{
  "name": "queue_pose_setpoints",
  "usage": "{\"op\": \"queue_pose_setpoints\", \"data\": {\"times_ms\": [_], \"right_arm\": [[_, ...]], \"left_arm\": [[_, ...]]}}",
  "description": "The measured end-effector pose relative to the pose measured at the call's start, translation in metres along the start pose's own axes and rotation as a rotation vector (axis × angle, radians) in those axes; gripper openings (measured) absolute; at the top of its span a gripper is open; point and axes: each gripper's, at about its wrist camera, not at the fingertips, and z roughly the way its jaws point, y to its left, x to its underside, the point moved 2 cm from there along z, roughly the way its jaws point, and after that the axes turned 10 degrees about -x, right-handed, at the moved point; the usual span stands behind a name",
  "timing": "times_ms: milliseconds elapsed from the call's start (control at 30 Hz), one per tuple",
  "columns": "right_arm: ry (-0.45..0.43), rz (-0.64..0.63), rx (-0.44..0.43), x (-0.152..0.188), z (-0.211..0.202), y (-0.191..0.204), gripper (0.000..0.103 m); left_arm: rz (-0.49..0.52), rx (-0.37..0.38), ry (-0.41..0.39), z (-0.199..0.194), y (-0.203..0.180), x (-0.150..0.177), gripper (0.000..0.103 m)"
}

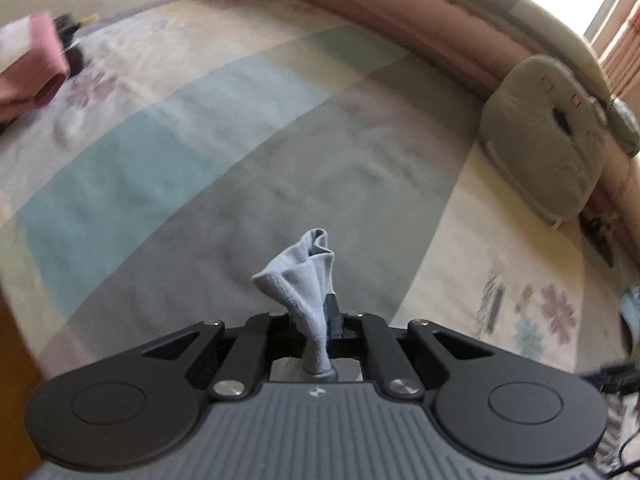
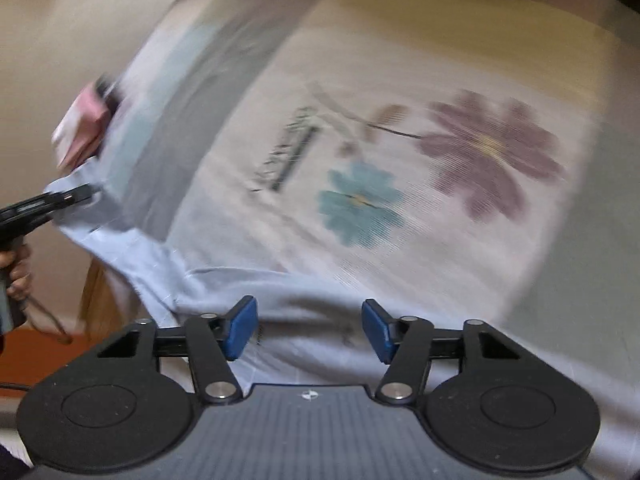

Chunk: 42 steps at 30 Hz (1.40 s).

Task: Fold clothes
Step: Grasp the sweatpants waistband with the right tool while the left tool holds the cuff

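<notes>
Pale blue garment drapes off the bed edge, one bunched corner clamped in the left gripper to lift it, while the right gripper hovers over it, jaws apart, seemingly poised to pinch another spot.

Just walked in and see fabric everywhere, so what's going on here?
A person is folding clothes on a bed with two handheld grippers. The left gripper is shut on a bunch of a light blue garment. The right gripper stands open over that garment, gripping nothing. A pink folded stack lies further off.
</notes>
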Motion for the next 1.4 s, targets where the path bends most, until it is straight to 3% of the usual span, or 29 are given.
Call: {"op": "queue_pose_setpoints", "data": {"times_ms": [267,400,700,800,967,1100,1167,1200,1300,1400], "right_arm": [[0.32,-0.247,-0.169,-0.063,0.081,0.008,0.062],[0.517,-0.278,-0.238,-0.082,0.117,0.004,0.063],[0.77,-0.253,-0.415,-0.101,0.166,0.018,0.067],[0.803,-0.248,-0.433,-0.102,0.168,0.018,0.063],[0.812,-0.185,-0.385,-0.091,0.153,-0.01,0.015],[0.756,-0.238,-0.395,-0.08,0.155,0.004,0.013],[0.743,-0.325,-0.369,-0.077,0.155,0.017,0.002],[0.729,-0.357,-0.347,-0.076,0.151,0.021,0.002],[0.632,-0.398,-0.278,-0.076,0.129,0.028,0.004],[0.482,-0.366,-0.245,-0.085,0.095,0.028,0.004]], "left_arm": [[-0.04,-0.02,0.014,0.026,0.04,0.04,0.005],[-0.093,-0.018,0.039,0.034,0.054,0.054,0.005],[-0.162,-0.02,0.063,0.047,0.067,0.064,0.006],[-0.178,-0.019,0.062,0.049,0.07,0.064,0.006],[-0.193,-0.008,0.052,0.049,0.073,0.062,0.006],[-0.21,-0.018,0.052,0.053,0.073,0.06,0.006],[-0.211,-0.023,0.045,0.051,0.073,0.057,0.005],[-0.206,-0.025,0.036,0.049,0.072,0.055,0.005],[-0.21,-0.019,-0.001,0.039,0.072,0.041,0.005],[-0.212,0.002,-0.054,0.029,0.068,0.024,0.005]]}}
